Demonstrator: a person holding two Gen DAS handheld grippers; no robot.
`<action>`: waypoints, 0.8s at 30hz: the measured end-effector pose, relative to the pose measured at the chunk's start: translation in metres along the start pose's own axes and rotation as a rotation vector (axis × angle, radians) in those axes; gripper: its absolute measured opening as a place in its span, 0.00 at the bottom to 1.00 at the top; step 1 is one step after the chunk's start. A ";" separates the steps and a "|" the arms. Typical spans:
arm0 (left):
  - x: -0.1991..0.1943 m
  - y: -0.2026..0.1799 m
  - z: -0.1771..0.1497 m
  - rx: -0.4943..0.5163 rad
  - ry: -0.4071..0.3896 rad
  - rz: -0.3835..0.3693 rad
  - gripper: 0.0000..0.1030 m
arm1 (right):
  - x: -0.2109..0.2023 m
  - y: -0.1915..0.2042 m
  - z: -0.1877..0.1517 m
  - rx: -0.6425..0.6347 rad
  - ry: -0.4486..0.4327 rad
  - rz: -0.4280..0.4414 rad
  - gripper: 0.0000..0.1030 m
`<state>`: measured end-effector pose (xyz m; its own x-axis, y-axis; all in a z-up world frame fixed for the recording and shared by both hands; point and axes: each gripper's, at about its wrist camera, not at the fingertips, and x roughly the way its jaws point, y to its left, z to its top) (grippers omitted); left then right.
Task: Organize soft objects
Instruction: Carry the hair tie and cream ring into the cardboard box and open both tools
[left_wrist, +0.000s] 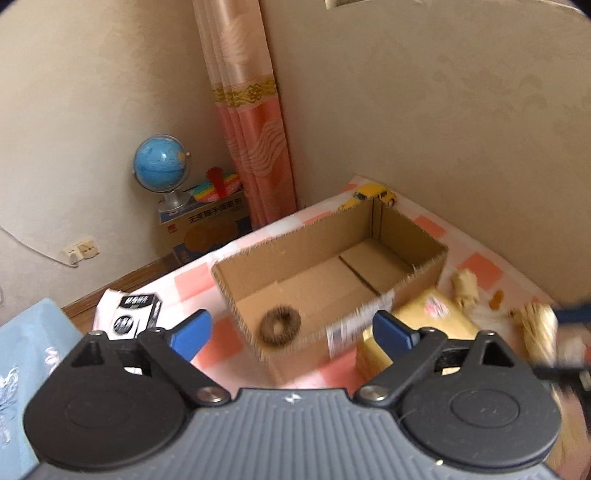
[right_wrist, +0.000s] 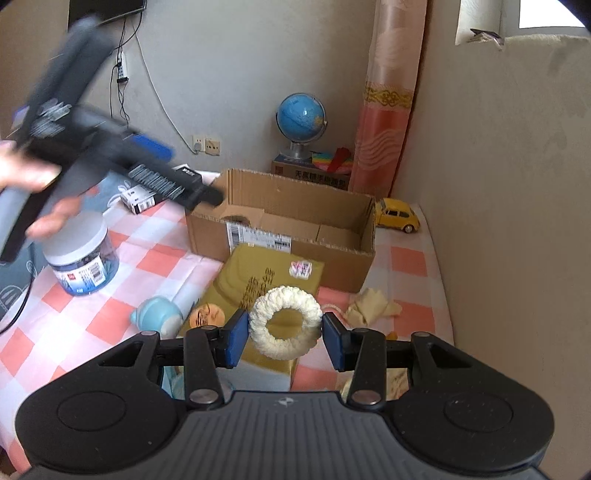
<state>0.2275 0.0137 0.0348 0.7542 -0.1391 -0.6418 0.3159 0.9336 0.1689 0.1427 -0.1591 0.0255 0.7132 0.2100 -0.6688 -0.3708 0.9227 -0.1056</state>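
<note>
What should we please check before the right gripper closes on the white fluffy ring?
1. Right gripper open: ok.
2. White fluffy ring sits between its fingers: ok.
3. Fingers level with the ring's height: cannot tell.
4. Cardboard box open on top, with room: ok; only the brown fluffy ring lies inside.
5. Left gripper open and carrying nothing: ok.
6. Left gripper out of the path to the box: not ok, it hangs above the box.

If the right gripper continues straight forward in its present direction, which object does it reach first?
Probably the cream fluffy ring: it lies between the open fingers of the right gripper, on the yellow padded envelope. The cardboard box is beyond. Depth is uncertain.
</note>
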 end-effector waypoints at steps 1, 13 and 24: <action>-0.009 -0.004 -0.006 0.009 -0.002 0.019 0.93 | 0.001 0.000 0.003 0.001 -0.004 0.003 0.47; -0.073 -0.028 -0.069 -0.080 0.022 0.063 0.97 | 0.041 -0.008 0.071 0.009 -0.031 0.059 0.47; -0.088 -0.022 -0.090 -0.149 0.037 0.096 0.97 | 0.125 -0.019 0.127 0.062 0.030 0.014 0.77</action>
<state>0.1026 0.0351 0.0200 0.7539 -0.0369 -0.6559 0.1521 0.9811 0.1197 0.3144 -0.1098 0.0372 0.6895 0.2143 -0.6919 -0.3422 0.9383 -0.0504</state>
